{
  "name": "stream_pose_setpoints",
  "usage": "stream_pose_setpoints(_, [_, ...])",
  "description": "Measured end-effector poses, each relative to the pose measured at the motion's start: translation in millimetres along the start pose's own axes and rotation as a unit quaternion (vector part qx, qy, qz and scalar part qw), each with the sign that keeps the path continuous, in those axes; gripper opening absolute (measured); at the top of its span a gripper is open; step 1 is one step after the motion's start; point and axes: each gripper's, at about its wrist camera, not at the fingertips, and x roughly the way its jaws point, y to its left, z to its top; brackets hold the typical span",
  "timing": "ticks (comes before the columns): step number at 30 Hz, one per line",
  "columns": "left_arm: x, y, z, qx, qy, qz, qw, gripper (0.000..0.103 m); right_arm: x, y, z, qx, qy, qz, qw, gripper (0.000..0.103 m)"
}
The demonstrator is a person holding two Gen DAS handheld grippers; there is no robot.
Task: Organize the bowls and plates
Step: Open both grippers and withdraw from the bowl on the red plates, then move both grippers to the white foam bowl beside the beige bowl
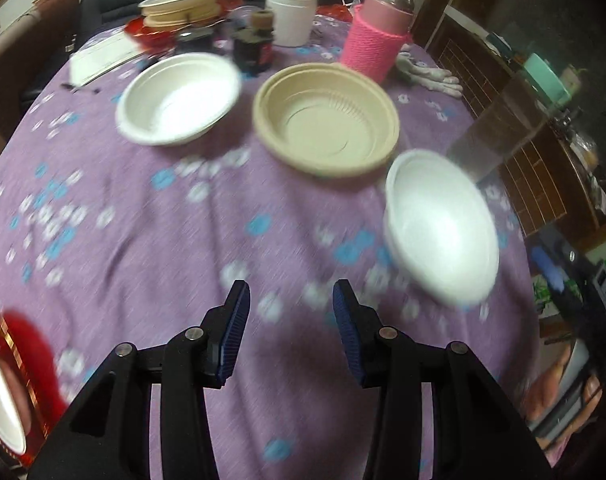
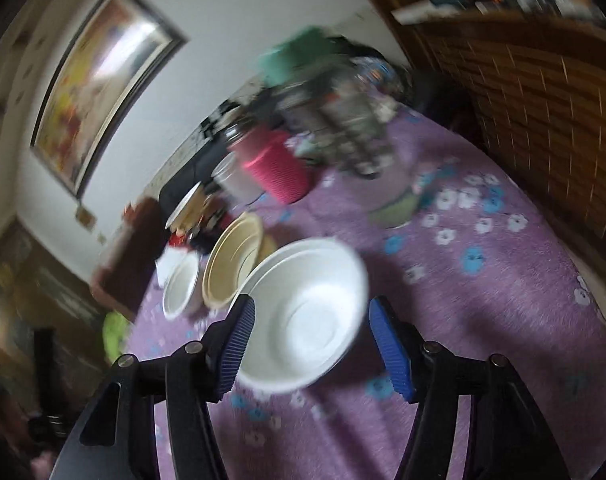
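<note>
On the purple flowered tablecloth (image 1: 143, 240) stand a white bowl (image 1: 179, 98) at the far left, a beige bowl (image 1: 327, 118) in the middle and a second white bowl (image 1: 443, 228) at the right. My left gripper (image 1: 291, 320) is open and empty above the cloth, short of the bowls. In the right wrist view my right gripper (image 2: 311, 336) is open, with the near white bowl (image 2: 307, 320) between its fingers; contact is unclear in the blur. The beige bowl (image 2: 233, 264) and the far white bowl (image 2: 181, 290) lie beyond it.
At the back stand a stack of plates and bowls (image 1: 183, 6), a white cup (image 1: 291, 14), a dark jar (image 1: 255, 44) and a pink knitted flask (image 1: 379, 36). A red plate (image 1: 19, 380) holding a white dish lies at the near left. A wooden cabinet (image 2: 543, 92) borders the right.
</note>
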Motion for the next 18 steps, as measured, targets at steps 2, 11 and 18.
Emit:
stream_pose_setpoints(2, [12,-7,15,-0.008,-0.001,0.010,0.9999,0.041,16,-16,14,0.032,0.019,0.002,0.999,0.063])
stream_pose_setpoints(11, [34,-28,40,-0.017,0.003,-0.028,0.9995,0.041,65,-37,12,0.090,0.073,0.037,0.993,0.063])
stream_pose_setpoints(18, [44,-10,49,-0.062,0.008,-0.044,0.9971,0.041,64,-42,12,0.092,0.056,0.027,0.994,0.063])
